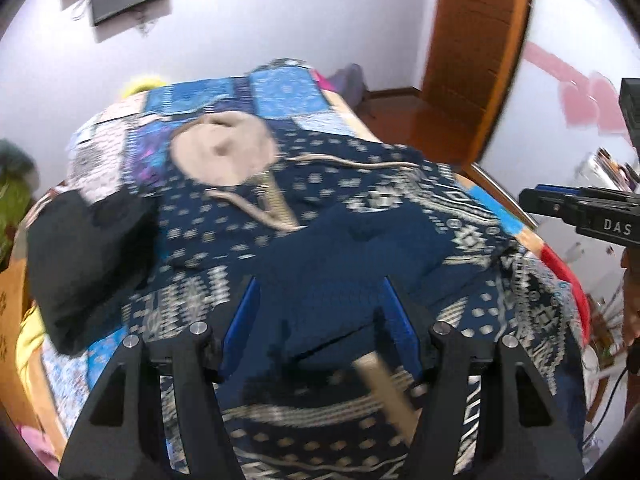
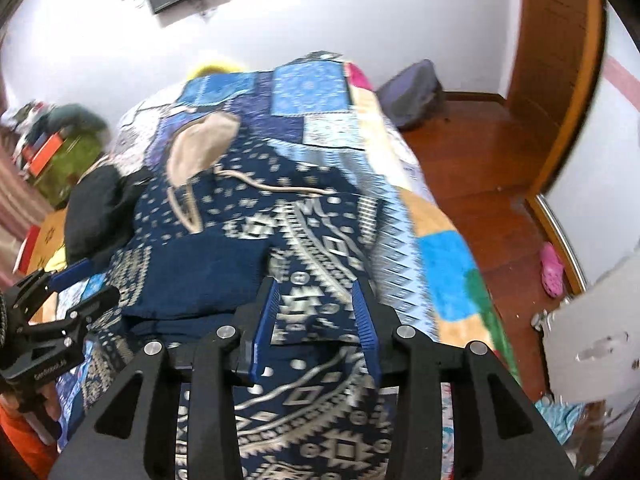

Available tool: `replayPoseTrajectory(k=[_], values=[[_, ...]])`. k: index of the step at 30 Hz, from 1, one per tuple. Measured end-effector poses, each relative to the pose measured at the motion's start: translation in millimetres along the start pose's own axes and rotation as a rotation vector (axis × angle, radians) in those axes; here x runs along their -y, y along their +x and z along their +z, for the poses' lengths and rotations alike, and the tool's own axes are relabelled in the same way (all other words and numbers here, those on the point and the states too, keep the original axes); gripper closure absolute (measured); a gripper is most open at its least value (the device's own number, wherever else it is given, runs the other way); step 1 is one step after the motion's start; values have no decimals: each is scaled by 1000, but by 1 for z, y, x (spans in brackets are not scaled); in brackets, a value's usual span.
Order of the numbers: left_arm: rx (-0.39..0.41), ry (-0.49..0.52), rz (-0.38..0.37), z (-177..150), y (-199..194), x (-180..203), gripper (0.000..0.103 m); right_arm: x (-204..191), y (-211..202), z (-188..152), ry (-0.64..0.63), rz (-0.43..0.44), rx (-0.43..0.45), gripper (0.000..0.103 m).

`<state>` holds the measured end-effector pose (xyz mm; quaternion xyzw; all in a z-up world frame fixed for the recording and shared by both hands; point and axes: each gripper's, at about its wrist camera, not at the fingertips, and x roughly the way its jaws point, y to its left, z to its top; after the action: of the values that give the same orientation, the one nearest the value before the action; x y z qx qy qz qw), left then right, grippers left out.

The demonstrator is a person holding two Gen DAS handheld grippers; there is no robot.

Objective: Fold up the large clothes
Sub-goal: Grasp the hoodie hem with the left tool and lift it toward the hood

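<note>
A large navy hooded garment point(image 1: 320, 216) with a white geometric print and a beige-lined hood point(image 1: 224, 152) lies spread on the bed, hood at the far end. It also shows in the right wrist view point(image 2: 256, 216). My left gripper point(image 1: 320, 284) is open just above a plain navy folded part near the garment's near end; a beige drawstring point(image 1: 384, 384) lies between its fingers. My right gripper point(image 2: 316, 284) is open over the patterned right side. Each gripper shows in the other's view: the right point(image 1: 580, 208), the left point(image 2: 64, 280).
The bed has a blue patchwork cover point(image 2: 312, 88). A black garment point(image 1: 84, 256) lies at the left of the hoodie. Wooden floor point(image 2: 480, 168) with a pink shoe point(image 2: 552, 268) and a dark bag point(image 2: 412, 92) is right of the bed. A wooden door point(image 1: 476, 40) stands beyond.
</note>
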<state>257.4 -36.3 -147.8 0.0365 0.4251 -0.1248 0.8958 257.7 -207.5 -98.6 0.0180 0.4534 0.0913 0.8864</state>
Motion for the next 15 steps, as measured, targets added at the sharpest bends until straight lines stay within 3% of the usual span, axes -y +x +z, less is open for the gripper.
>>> replayPoseTrajectory(k=[7,11,15], values=[[-101,56,-61,7,41,34,42,17,8,-10,54,40,-33,68],[-192,-14,-132,4,69,30,41,21,12,-16,68,54,-40,68],[-208,-95,-183,6,84,19,37,24,18,-20,82,64,-57,68]])
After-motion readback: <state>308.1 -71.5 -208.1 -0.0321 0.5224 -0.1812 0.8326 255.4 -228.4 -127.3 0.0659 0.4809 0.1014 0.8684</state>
